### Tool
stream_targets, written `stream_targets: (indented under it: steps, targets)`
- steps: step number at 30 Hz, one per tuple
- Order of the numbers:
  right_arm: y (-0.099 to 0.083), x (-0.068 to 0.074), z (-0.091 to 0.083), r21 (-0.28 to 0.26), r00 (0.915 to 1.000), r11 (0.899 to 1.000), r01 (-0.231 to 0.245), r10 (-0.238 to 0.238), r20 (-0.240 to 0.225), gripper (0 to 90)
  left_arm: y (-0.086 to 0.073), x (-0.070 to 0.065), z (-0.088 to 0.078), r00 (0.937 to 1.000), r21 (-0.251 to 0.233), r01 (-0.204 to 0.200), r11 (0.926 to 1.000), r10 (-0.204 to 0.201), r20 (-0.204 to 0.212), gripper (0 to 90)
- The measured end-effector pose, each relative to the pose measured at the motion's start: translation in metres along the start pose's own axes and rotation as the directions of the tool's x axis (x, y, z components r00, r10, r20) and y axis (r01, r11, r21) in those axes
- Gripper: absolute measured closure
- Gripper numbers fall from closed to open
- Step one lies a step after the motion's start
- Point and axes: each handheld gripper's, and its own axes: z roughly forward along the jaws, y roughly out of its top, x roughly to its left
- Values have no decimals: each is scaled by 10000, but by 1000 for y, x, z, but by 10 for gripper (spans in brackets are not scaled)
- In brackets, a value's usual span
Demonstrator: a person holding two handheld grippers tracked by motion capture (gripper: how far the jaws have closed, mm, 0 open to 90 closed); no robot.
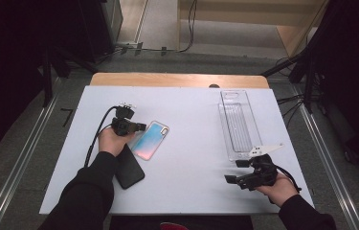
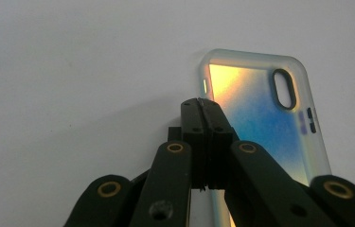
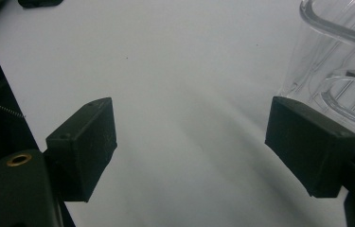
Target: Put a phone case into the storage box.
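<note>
Left gripper jaws pressed together, nothing between them, tips at the near edge of the iridescent phone case lying flat on the white table. Right gripper jaws wide apart, empty, beside the clear tray.

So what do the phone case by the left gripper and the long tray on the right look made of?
Phone case: likely soft translucent plastic, frosted rim, iridescent orange-to-blue sheen. Tray: clear rigid plastic, glossy; the table shows through its ribbed floor.
</note>
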Motion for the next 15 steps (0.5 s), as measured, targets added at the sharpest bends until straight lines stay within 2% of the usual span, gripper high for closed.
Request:
stream_targets:
  steps: [3,5,8,10,11,12,15]
  targets:
    - [0,0,0,-4,10000,10000,15,-15,1,155,1,5,-5,9995,-224,295,9993,-293,72,857]
    - [0,0,-1,-24,10000,10000,7,-7,-20,155,2,6,-9,9994,-329,335,9989,-331,132,823]
    - [0,-1,0,-60,10000,10000,-29,29,-8,155,3,5,-23,9979,-701,389,9968,-351,548,787]
    - [0,-1,0,-59,10000,10000,-48,48,-4,155,3,2,-31,9943,-752,447,9962,-371,1000,703]
    - [0,-1,-1,-62,10000,10000,7,-7,5,155,2,-5,-39,9909,-715,292,9970,-195,1335,637]
    - [0,-1,-1,-51,10000,10000,22,-22,0,155,1,-8,-43,9908,-763,126,9970,-22,1350,614]
    - [-1,-1,-2,-50,10000,10000,-3,4,27,155,-2,-14,-51,9876,-739,28,9973,88,1565,567]
